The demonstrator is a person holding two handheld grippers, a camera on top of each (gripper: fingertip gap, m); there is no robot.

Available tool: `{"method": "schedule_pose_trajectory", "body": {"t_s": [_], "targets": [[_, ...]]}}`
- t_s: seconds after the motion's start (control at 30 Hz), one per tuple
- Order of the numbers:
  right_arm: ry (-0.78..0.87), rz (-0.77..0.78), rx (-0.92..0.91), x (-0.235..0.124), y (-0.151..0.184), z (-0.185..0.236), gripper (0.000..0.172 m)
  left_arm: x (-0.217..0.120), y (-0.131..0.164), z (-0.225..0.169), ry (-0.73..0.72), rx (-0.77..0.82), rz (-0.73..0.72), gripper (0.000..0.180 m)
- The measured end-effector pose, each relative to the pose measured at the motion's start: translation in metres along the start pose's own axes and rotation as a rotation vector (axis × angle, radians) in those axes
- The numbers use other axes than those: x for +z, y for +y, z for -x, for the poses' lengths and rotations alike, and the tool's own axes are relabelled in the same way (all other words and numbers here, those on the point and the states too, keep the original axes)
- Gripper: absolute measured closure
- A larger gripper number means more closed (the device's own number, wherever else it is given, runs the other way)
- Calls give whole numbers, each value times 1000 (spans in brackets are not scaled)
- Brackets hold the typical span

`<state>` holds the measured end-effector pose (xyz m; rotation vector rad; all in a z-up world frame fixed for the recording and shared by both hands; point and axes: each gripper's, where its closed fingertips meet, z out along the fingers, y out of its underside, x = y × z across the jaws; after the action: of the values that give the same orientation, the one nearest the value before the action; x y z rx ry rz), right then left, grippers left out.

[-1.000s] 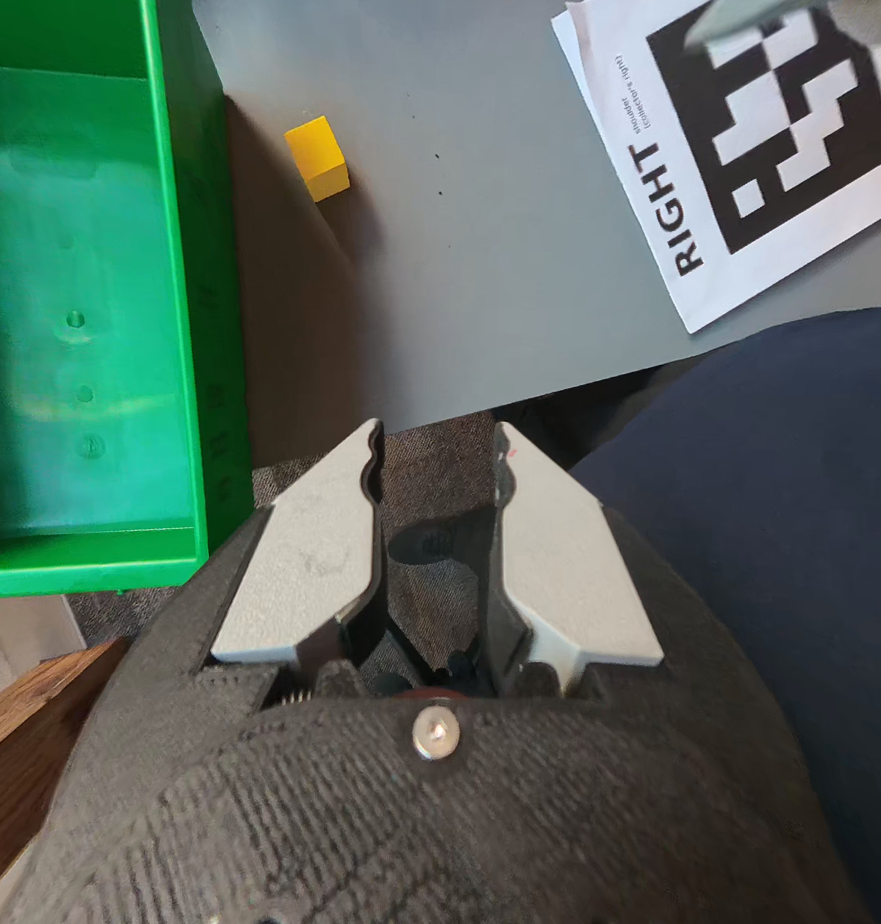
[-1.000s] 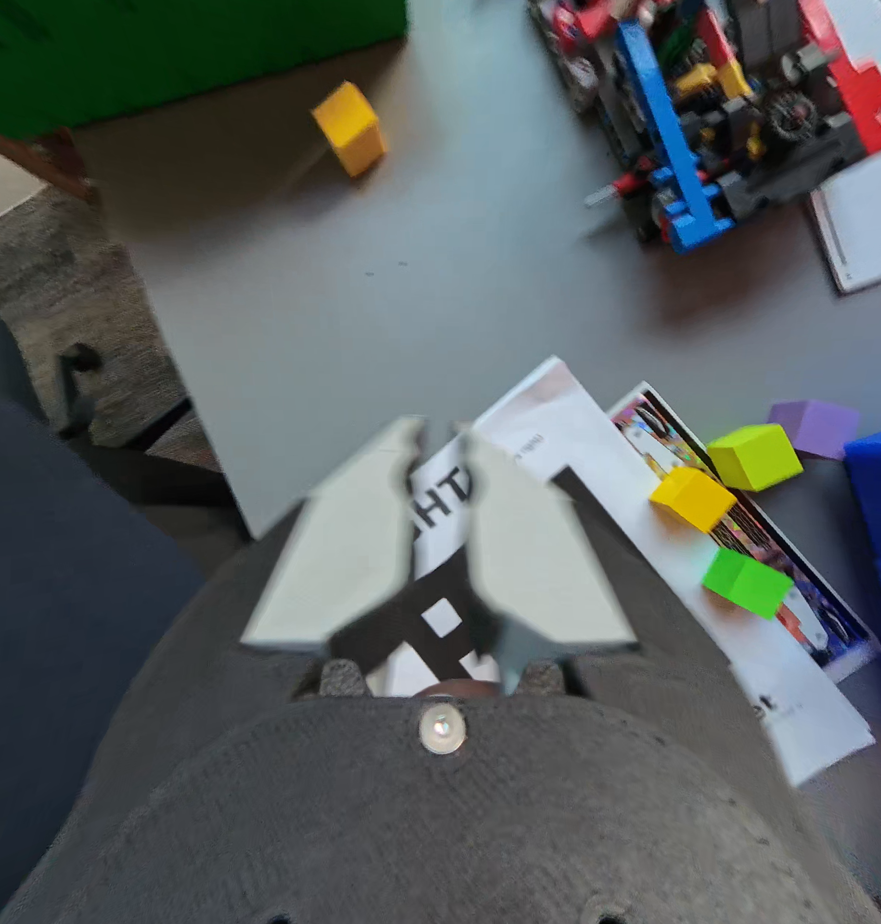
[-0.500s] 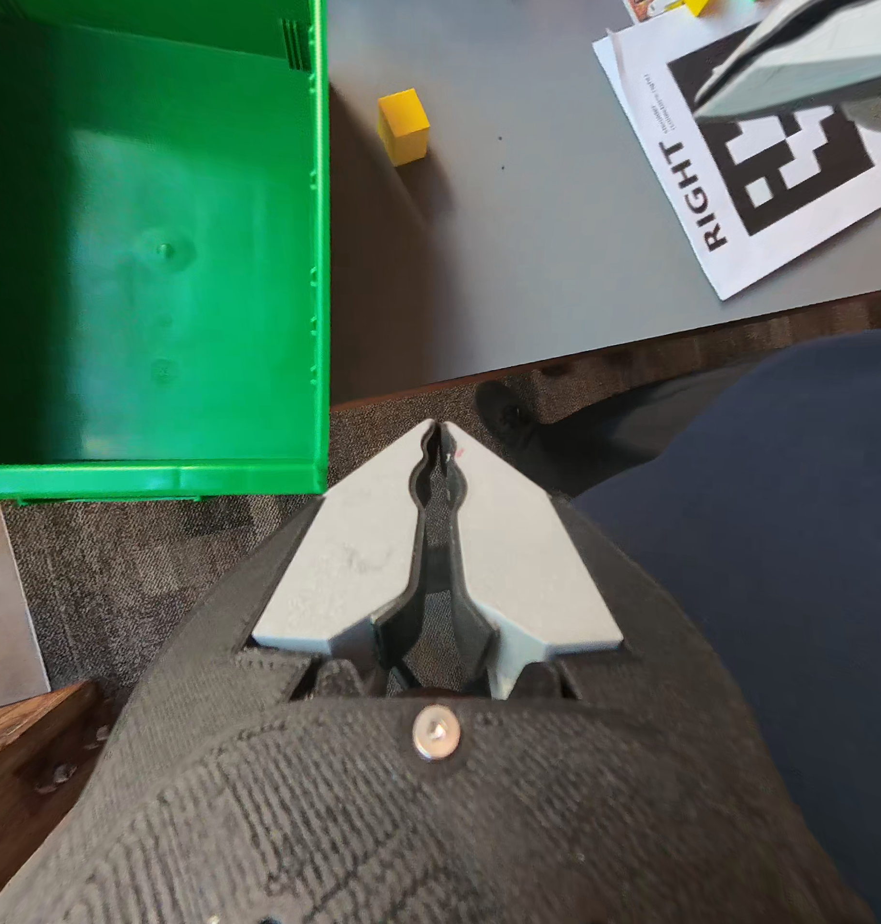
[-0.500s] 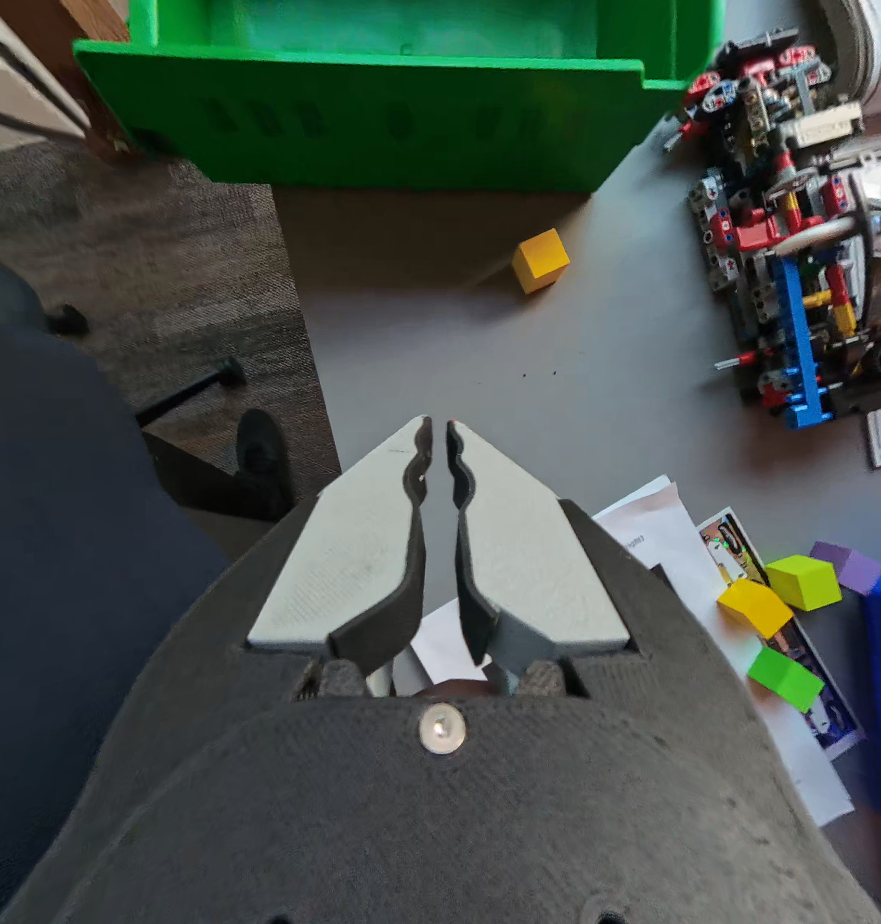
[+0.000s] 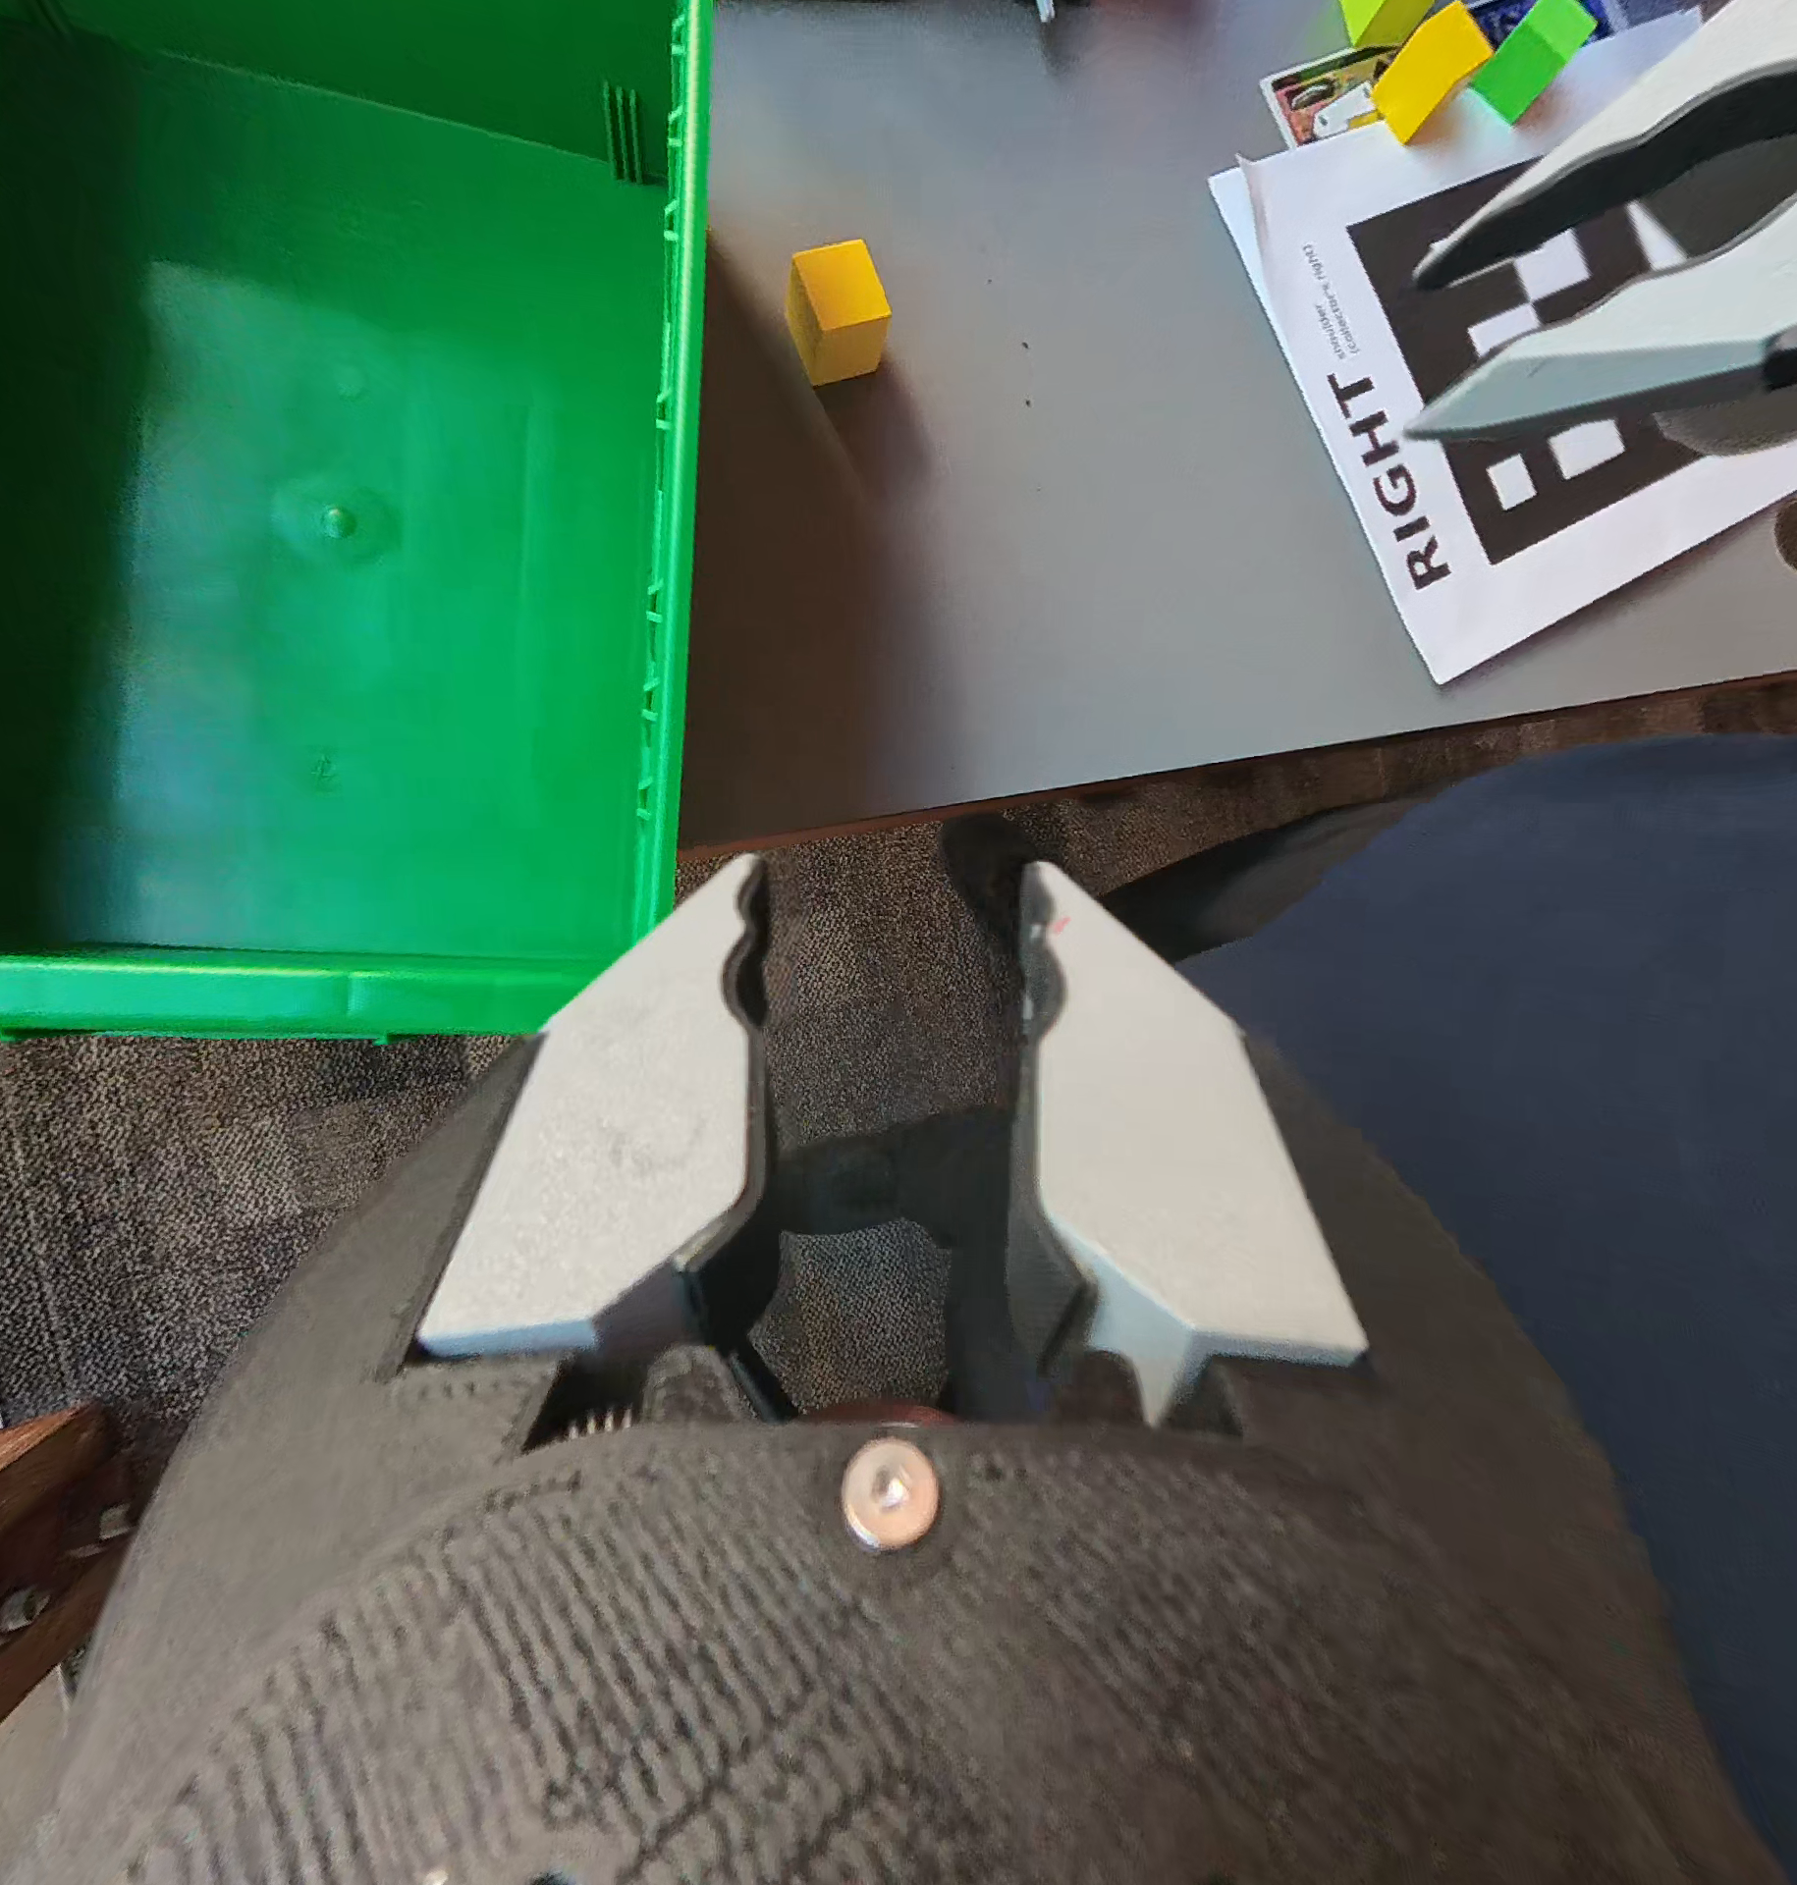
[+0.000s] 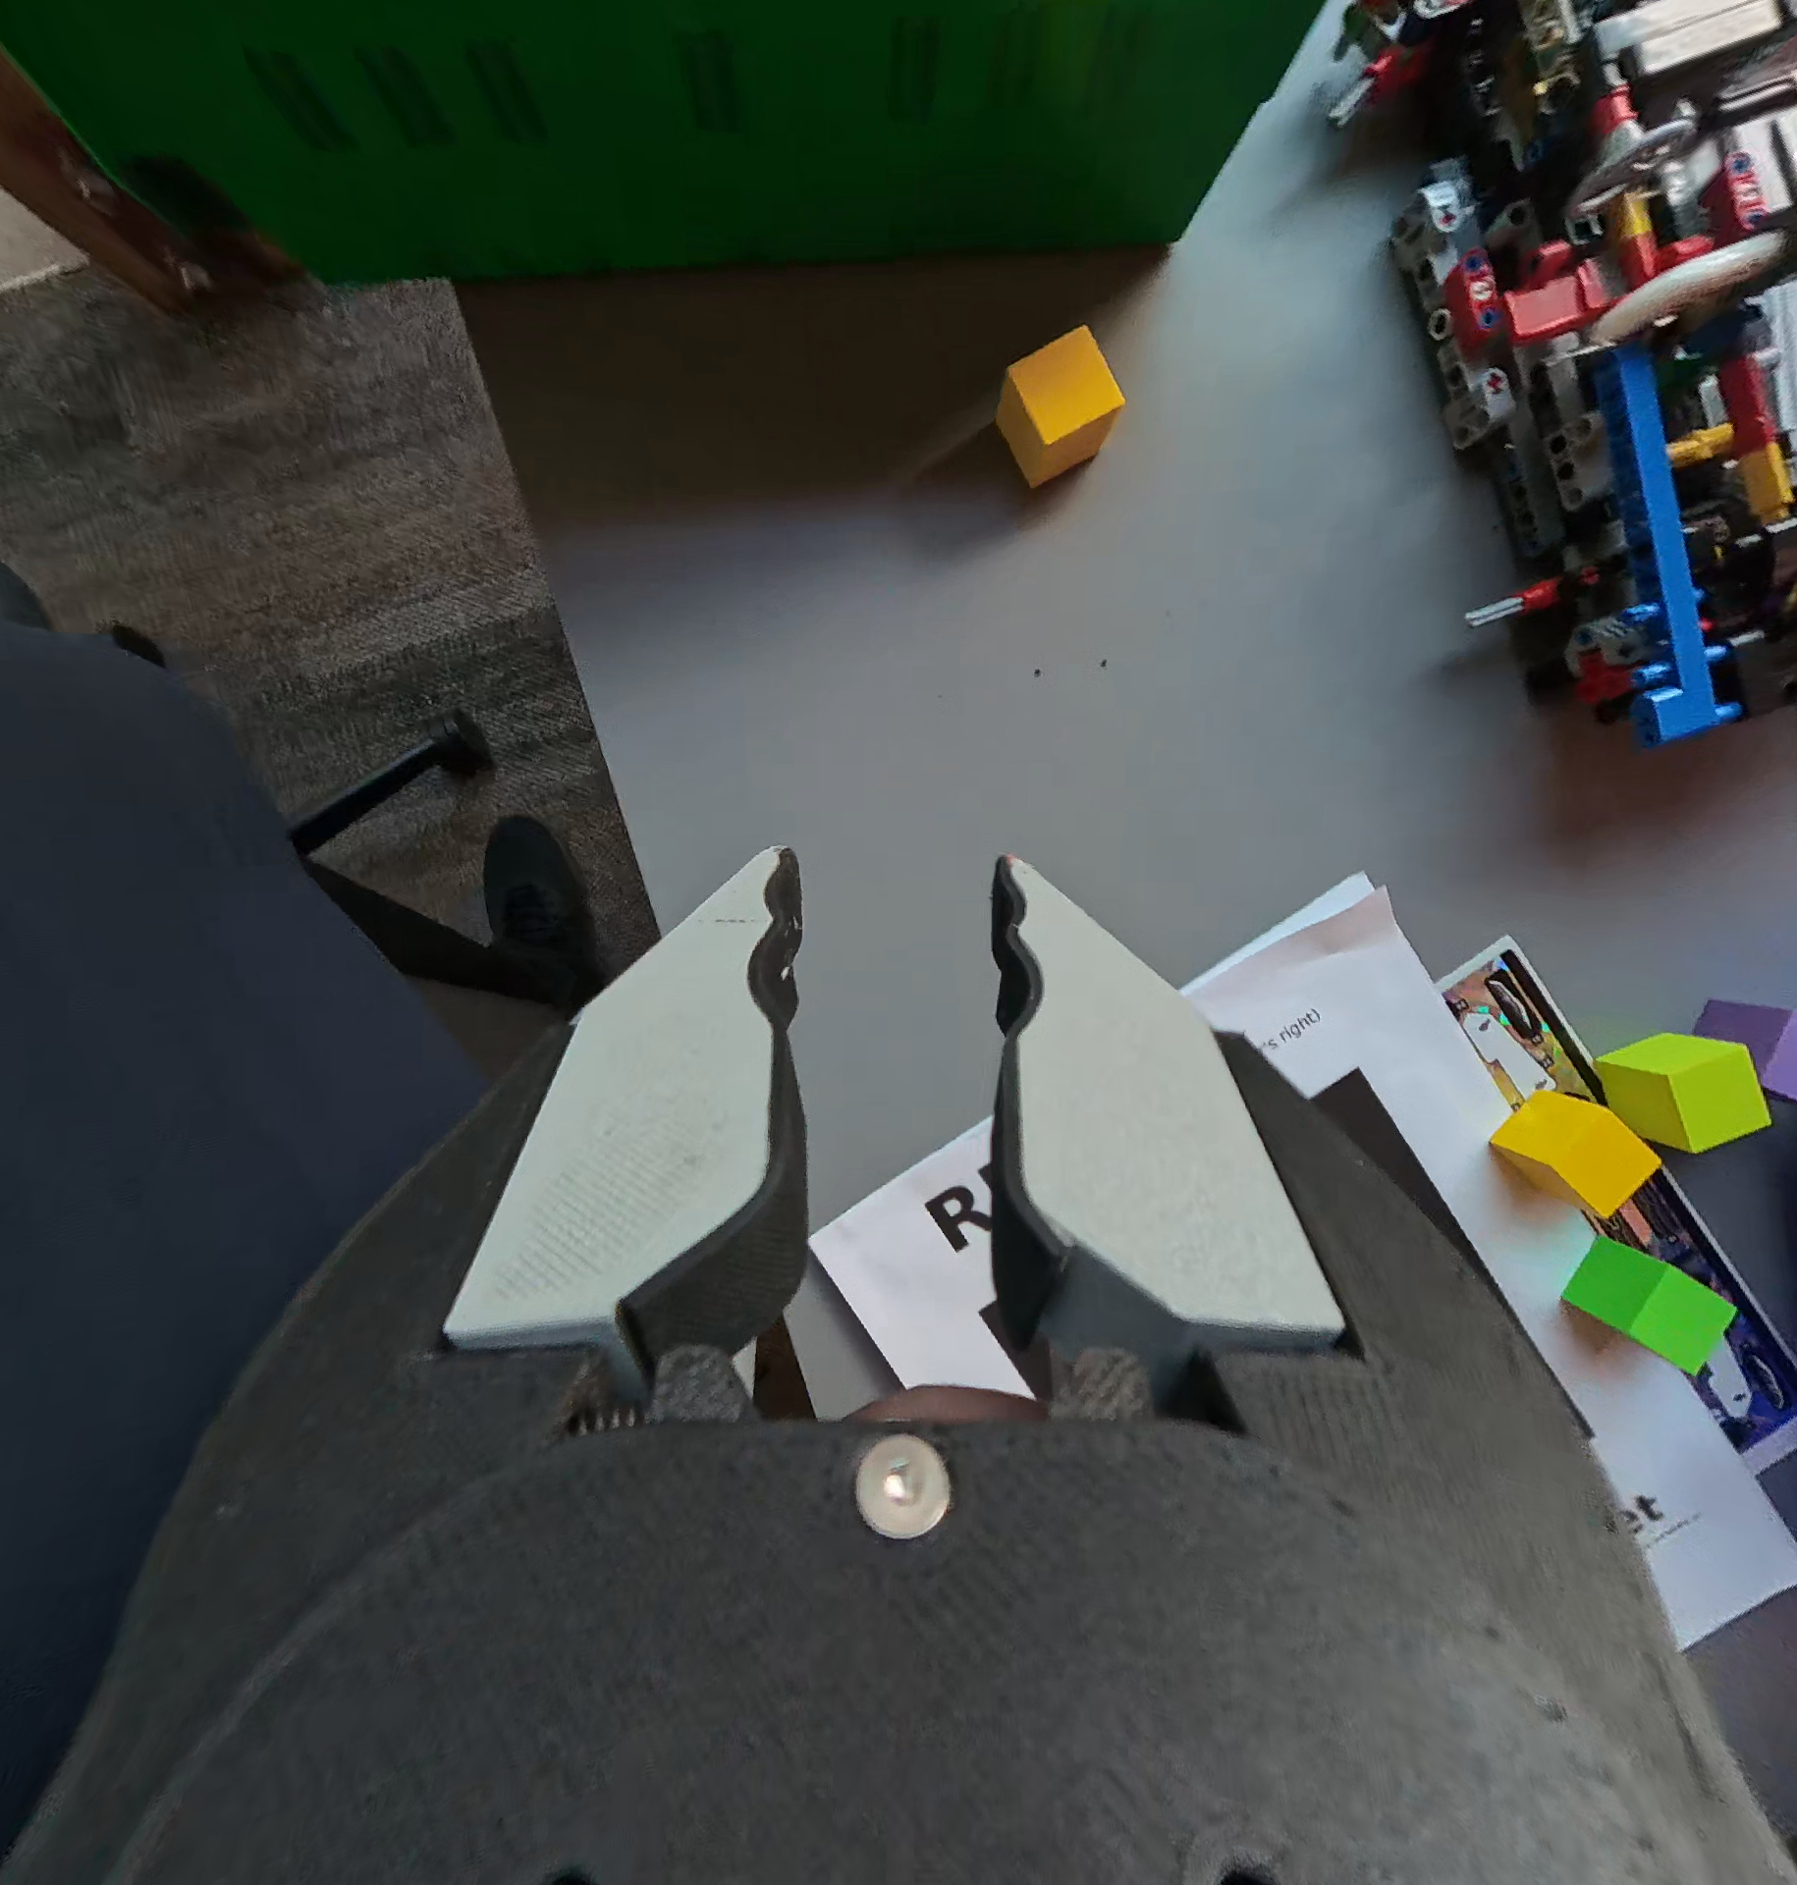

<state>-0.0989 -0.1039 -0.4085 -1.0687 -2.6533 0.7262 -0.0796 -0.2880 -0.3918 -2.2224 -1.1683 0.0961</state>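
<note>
Left wrist view: my left gripper (image 5: pixel 889 887) hangs over carpet off the table (image 5: pixel 1027 632) edge, jaws apart, empty. Right gripper (image 6: pixel 894 877) likewise spread, nothing in it, above bare table. Nearest thing: yellow cube (image 6: pixel 1060 403), just beside the green bin (image 5: pixel 685 408), well apart from both.

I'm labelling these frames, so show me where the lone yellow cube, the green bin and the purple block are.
lone yellow cube (image 6: pixel 1060 403): right wrist view, on its top face.
green bin (image 5: pixel 685 459): left wrist view, on its right wall's rim.
purple block (image 6: pixel 1782 1051): right wrist view, on its visible face at the right edge.
</note>
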Motion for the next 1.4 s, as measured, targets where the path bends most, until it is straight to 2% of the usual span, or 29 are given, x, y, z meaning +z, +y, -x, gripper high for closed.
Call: {"method": "schedule_pose_trajectory", "body": {"t_s": [0.2,0.4,0.57,0.7,0.73,0.77,0.8,0.83,0.87,0.9,1.03,1.07,1.1,1.13,1.17,1.2,1.23,1.27,1.33,1.37,1.4], "targets": [[148,-170,48,-24,-8,-30,121,8,1,-5,-16,23,18,113],[154,-284,106,-47,-35,-39,117,-1,-43,-3,-74,83,-67,66],[124,-285,121,-42,-42,-39,117,3,-61,-5,-61,111,-51,58],[98,-302,135,-40,-41,-34,117,-2,-72,-1,-81,131,-67,58],[85,-293,138,-38,-39,-32,117,-2,-71,-1,-68,130,-53,59],[73,-283,135,-35,-37,-29,119,-1,-67,-5,-28,133,-33,69],[66,-273,126,-33,-36,-28,121,0,-60,-9,26,135,-8,108],[63,-262,113,-31,-36,-26,125,1,-52,-15,86,134,12,156],[55,-248,100,-29,-35,-24,136,2,-45,-16,114,121,14,180],[32,-225,85,-26,-34,-20,171,2,-40,-14,107,104,2,180],[8,-161,59,-19,-35,-8,172,-1,-15,-12,91,91,-19,180],[16,-162,48,-19,-39,-6,166,-3,-10,-12,93,78,-25,180],[26,-159,43,-19,-42,-4,144,-4,-6,-12,96,61,-31,169],[41,-141,42,-18,-44,-2,127,-5,-2,-10,95,38,-32,141],[53,-114,35,-17,-43,0,130,-5,3,-7,94,13,-27,119],[46,-89,15,-15,-41,6,166,-4,8,-5,104,-8,-16,112],[45,-75,-4,-14,-39,13,172,-4,13,-6,136,-14,-2,133],[49,-64,-9,-12,-36,19,172,-6,16,-11,191,3,0,180],[-1,-51,10,-7,-31,42,167,-8,16,-7,190,45,-16,180],[-8,-43,21,-4,-29,50,144,-10,15,-4,182,76,-25,180],[6,-23,27,-2,-27,53,150,-11,14,-1,181,96,-36,180]]}}
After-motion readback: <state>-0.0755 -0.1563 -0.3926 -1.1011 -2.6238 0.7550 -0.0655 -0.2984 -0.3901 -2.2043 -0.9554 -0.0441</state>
